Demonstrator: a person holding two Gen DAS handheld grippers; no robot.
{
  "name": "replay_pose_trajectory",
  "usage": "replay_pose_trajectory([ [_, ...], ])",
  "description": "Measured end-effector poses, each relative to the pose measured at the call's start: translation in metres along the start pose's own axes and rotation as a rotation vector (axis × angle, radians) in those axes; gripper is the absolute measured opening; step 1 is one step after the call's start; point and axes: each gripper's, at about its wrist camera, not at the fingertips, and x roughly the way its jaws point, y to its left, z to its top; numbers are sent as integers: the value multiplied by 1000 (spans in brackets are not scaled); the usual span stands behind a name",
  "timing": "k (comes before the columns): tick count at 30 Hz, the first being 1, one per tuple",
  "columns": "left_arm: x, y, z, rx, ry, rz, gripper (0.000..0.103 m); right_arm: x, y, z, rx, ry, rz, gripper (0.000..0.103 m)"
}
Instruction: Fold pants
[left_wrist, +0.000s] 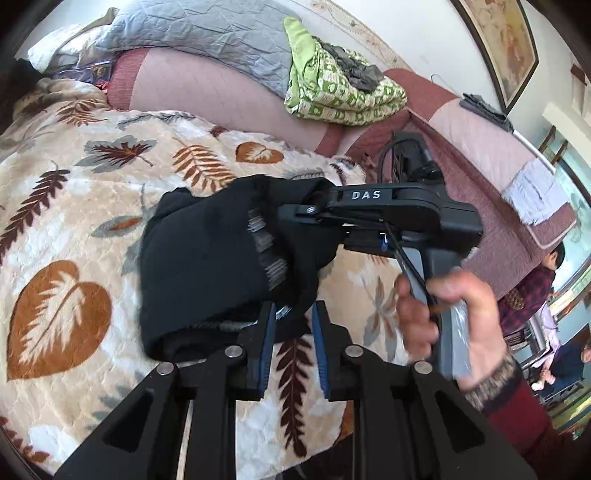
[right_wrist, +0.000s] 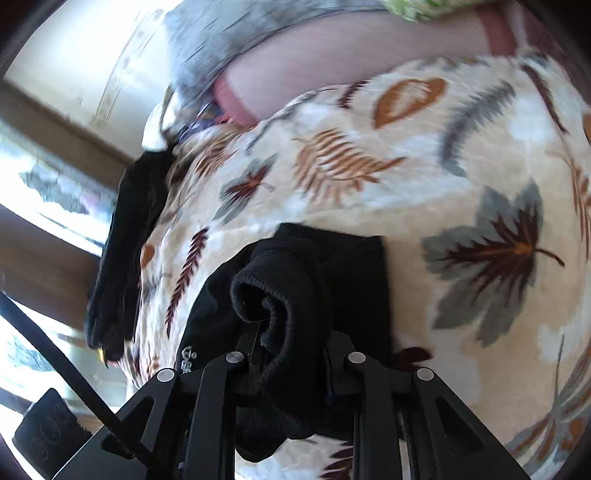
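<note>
Nearest, the right claw (right_wrist: 291, 365) is clamping the black pants (right_wrist: 295, 280) by a rolled edge over the leaf-print blanket (right_wrist: 461, 155). The left wrist view is showing the left claw (left_wrist: 293, 332) pinching the pants' lower edge, a hand (left_wrist: 447, 325) beyond.

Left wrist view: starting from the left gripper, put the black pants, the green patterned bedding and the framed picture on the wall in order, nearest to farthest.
1. black pants: right at the left gripper, its edge between the fingers.
2. green patterned bedding: folded on the pink sofa back, up and behind.
3. framed picture: on the wall, top right, beyond the sofa.
</note>
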Motion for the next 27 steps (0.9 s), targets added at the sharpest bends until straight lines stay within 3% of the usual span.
replay_pose_trajectory([
  [3, -9, 5, -6, -5, 3, 38, 29, 0, -31, 4, 55, -28, 34, 23],
  [6, -11, 15, -5, -28, 5, 67, 31, 4, -59, 5, 100, -54, 72, 23],
  [9, -12, 26, -3, -51, 4, 91, 32, 6, -78, 4, 135, -74, 67, 30],
  [14, -5, 37, 1, -87, 14, 116, 38, -10, -110, 0, 199, -167, -18, 51],
  [17, 2, 41, 5, -95, 22, 129, 38, -34, -122, -6, 231, -253, -2, 54],
  [20, 9, 36, 16, -76, 16, 124, 39, -48, -115, -13, 207, -283, 52, 54],
  [23, 27, 18, 33, -2, -8, 141, 47, -47, -96, -17, 165, -272, 140, 54],
  [27, 69, 15, 35, 23, 83, 207, 49, -24, -80, -19, 190, -202, 312, 54],
])
